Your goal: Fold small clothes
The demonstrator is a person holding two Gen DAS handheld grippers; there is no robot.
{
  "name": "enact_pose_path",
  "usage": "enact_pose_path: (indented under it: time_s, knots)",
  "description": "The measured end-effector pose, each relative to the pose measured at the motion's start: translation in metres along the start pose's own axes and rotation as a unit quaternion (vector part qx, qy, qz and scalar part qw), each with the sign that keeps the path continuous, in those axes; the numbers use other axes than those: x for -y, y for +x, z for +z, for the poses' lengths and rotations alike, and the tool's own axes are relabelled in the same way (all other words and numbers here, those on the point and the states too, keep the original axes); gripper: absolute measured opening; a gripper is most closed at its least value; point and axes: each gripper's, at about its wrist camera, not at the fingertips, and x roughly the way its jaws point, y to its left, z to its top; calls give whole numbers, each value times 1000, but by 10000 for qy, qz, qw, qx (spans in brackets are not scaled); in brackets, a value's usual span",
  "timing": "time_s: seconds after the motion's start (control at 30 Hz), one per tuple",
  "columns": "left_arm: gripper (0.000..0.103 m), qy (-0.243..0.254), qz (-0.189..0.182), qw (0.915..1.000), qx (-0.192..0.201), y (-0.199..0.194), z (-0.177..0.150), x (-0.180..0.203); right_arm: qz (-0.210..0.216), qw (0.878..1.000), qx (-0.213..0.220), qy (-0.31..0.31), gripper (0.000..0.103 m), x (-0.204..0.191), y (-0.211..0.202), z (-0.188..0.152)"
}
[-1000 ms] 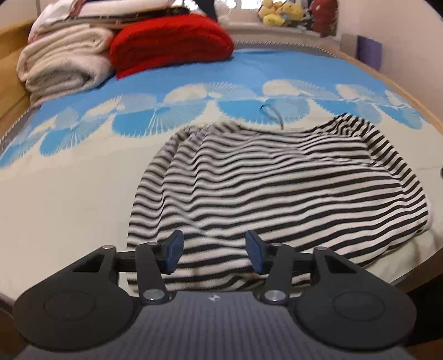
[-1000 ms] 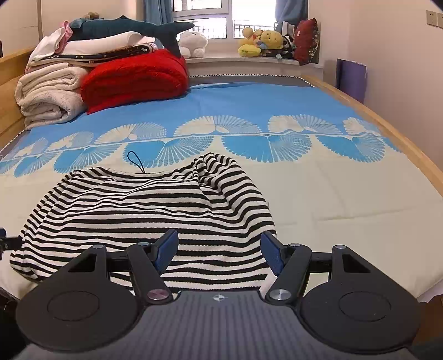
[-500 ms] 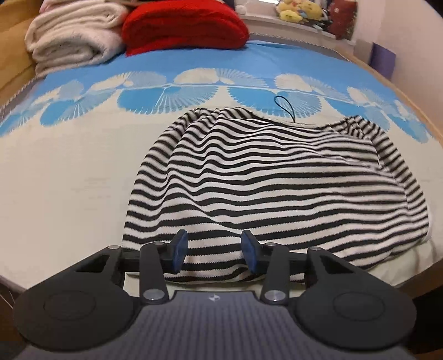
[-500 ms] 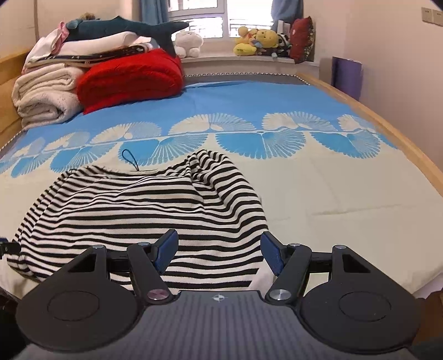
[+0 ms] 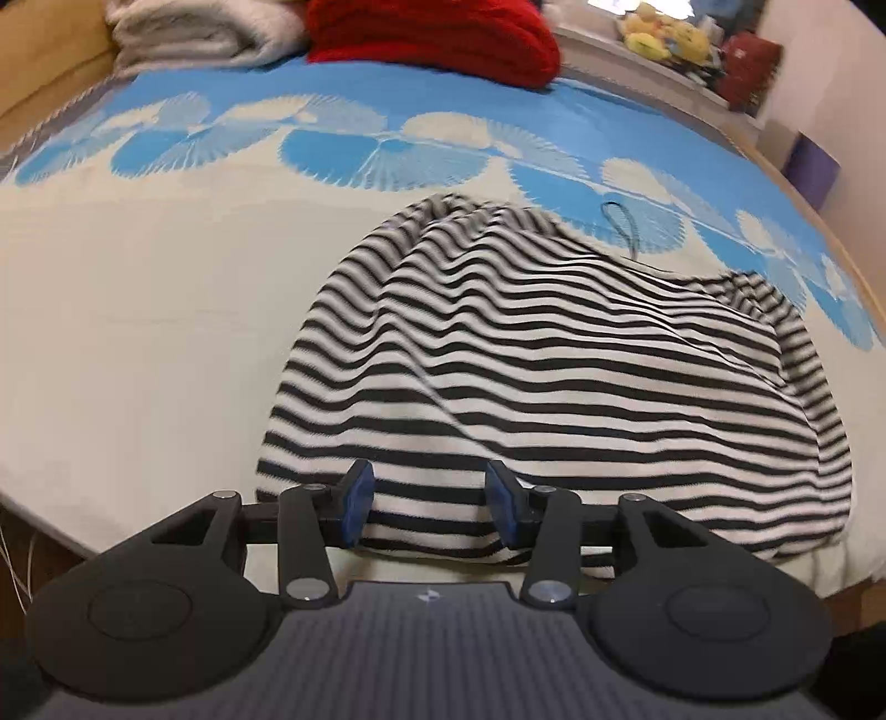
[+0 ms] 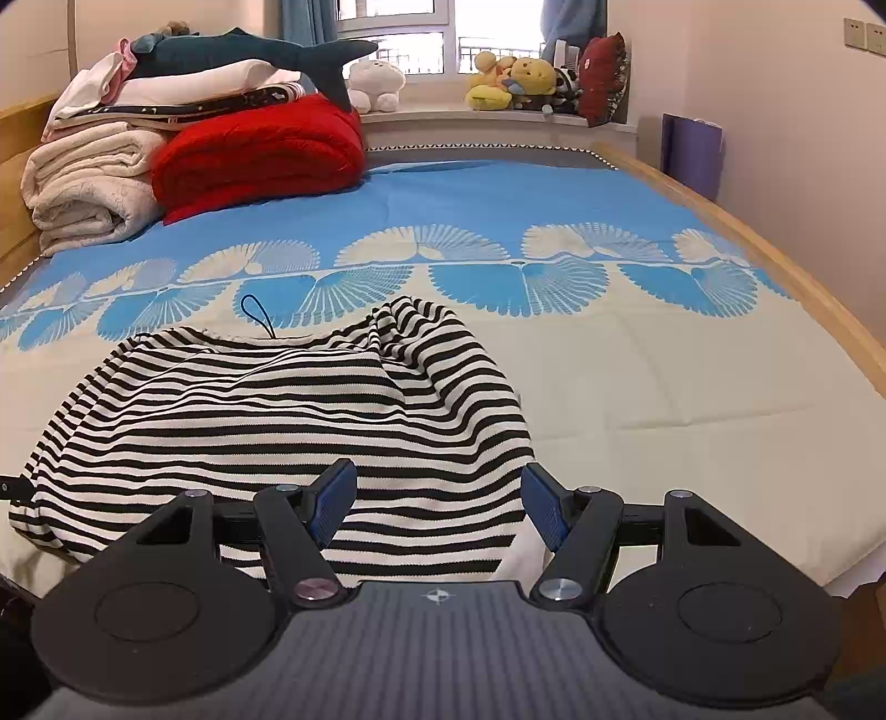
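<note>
A black-and-white striped garment (image 5: 554, 387) (image 6: 266, 421) lies crumpled near the front edge of the bed (image 6: 664, 399). A thin black loop (image 5: 623, 224) (image 6: 257, 315) sticks out from its far edge. My left gripper (image 5: 429, 498) hovers over the garment's near left hem. Its jaws are opening, with striped cloth seen between the blue pads (image 5: 354, 501), which do not press on it. My right gripper (image 6: 440, 498) stands open over the near right corner of the garment, gripping nothing.
At the head of the bed lie a folded red blanket (image 6: 260, 155), rolled white blankets (image 6: 88, 183) and a plush shark (image 6: 249, 50). Plush toys (image 6: 515, 77) line the windowsill. A wooden rail (image 6: 775, 260) runs along the bed's right side.
The left gripper has rolled and come down closer to the garment's near left hem; its jaws narrowed a little, then widened. The right gripper has stayed still.
</note>
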Motion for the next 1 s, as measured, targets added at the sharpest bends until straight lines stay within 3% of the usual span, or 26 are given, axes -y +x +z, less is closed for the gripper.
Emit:
enact_pose_path:
  time_s: [0.23, 0.7, 0.8, 1.0]
  knots:
    - [53, -576, -14, 9977, -348, 13, 3, -18, 20, 10000, -32, 8, 68, 0, 3, 1]
    - [53, -864, -13, 9956, -366, 16, 8, -24, 20, 10000, -85, 5, 68, 2, 7, 1]
    - [53, -1377, -150, 9897, -347, 14, 12, -43, 18, 10000, -81, -4, 68, 2, 7, 1]
    - [53, -2422, -484, 9676, -526, 20, 12, -77, 22, 10000, -51, 41, 68, 4, 6, 3]
